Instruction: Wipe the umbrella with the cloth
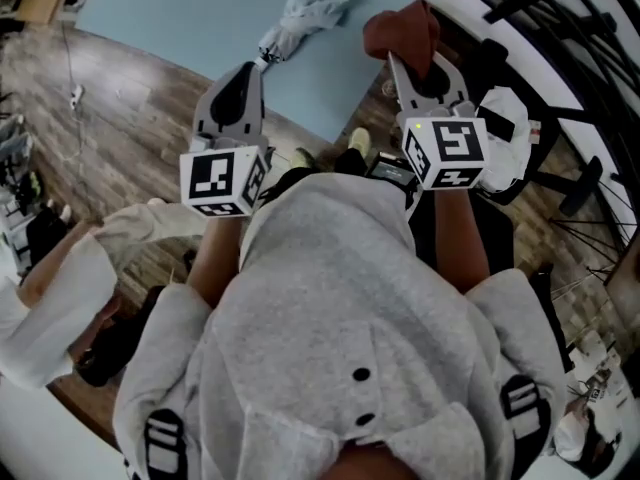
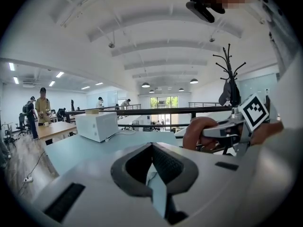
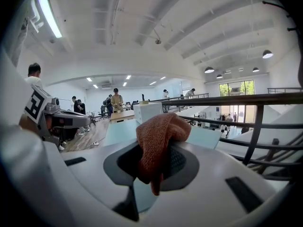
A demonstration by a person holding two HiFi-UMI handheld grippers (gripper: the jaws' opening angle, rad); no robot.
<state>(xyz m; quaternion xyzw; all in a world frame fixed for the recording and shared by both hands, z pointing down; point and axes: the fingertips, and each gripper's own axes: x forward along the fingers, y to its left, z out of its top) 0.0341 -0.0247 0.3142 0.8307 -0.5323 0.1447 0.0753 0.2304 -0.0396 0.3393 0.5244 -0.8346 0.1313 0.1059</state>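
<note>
Fingers (image 2: 168,166) of the left gripper (image 2: 152,149) are pressed shut, and nothing is between them. The fingers (image 3: 178,161) of the right gripper (image 3: 154,148) are closed on a rusty-red cloth (image 3: 158,136). The cloth bunches up above these fingers, and one end hangs down between them.

The gray umbrella (image 1: 305,8) is folded up and lies on the light blue desk (image 1: 190,18). It is out past the tips of both pairs of fingers, and closer to the left ones. Its thin end points back at the left fingers. Neither pair touches it. The cloth is near the umbrella, on its right side, with a small gap between them.

Both grippers point the same way, side by side, in front of a person in a gray hoodie (image 1: 350,298). Far ahead of the left fingers, a white box (image 2: 97,126) sits on the desk. Off to their right stands a black coat rack (image 2: 229,74). A black railing (image 3: 236,100) runs along to the right of the right fingers. Under the left fingers, at the desk's edge, is a wood floor (image 1: 120,118).
</note>
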